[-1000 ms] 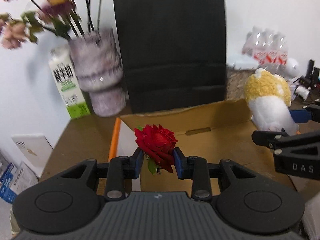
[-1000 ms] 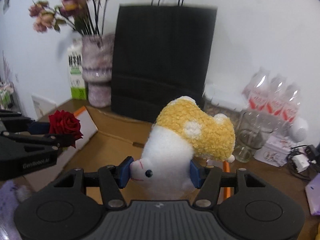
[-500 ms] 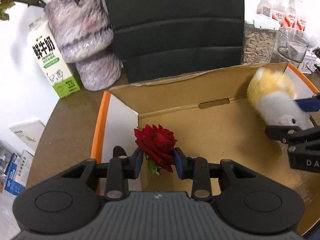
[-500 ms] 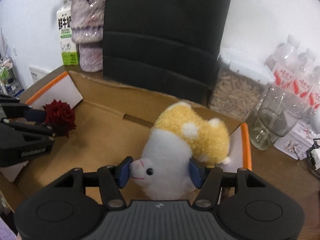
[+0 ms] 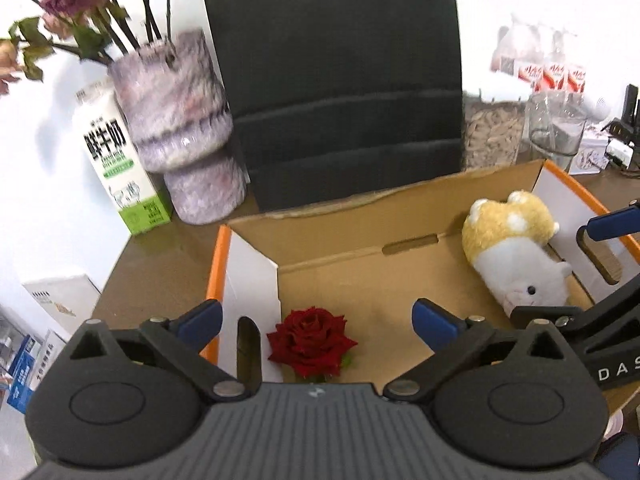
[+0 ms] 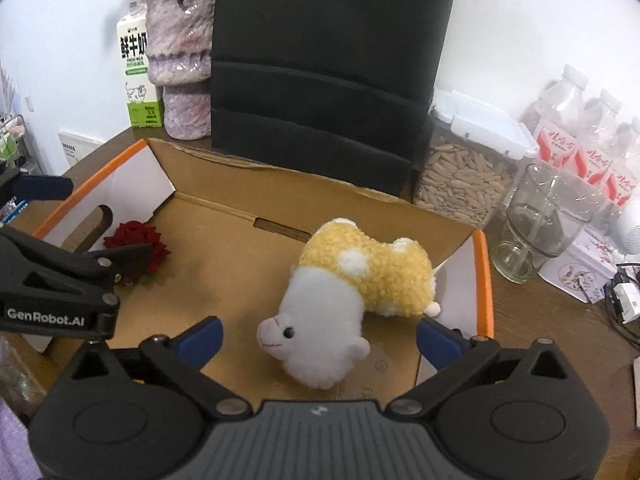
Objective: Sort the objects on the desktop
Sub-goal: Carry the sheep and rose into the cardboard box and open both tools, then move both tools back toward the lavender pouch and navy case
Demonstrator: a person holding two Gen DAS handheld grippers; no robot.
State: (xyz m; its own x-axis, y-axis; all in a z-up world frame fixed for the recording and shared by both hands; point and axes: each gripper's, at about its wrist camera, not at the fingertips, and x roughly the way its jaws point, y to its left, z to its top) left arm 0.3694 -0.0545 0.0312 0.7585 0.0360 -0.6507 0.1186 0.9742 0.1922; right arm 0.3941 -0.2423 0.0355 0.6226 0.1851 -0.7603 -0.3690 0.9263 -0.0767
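A red rose lies on the floor of the open cardboard box at its left end; it also shows in the right wrist view. A yellow and white plush sheep lies on the box floor at the right end, also seen in the left wrist view. My left gripper is open above the rose. My right gripper is open, with its blue pads either side of the sheep and apart from it.
Behind the box stand a black paper bag, a purple vase with flowers and a milk carton. To the right are a seed jar, a glass cup, water bottles and cables.
Both grippers opened. The rose dropped from the left gripper to the box floor. The sheep was let go by the right gripper and lies in the box.
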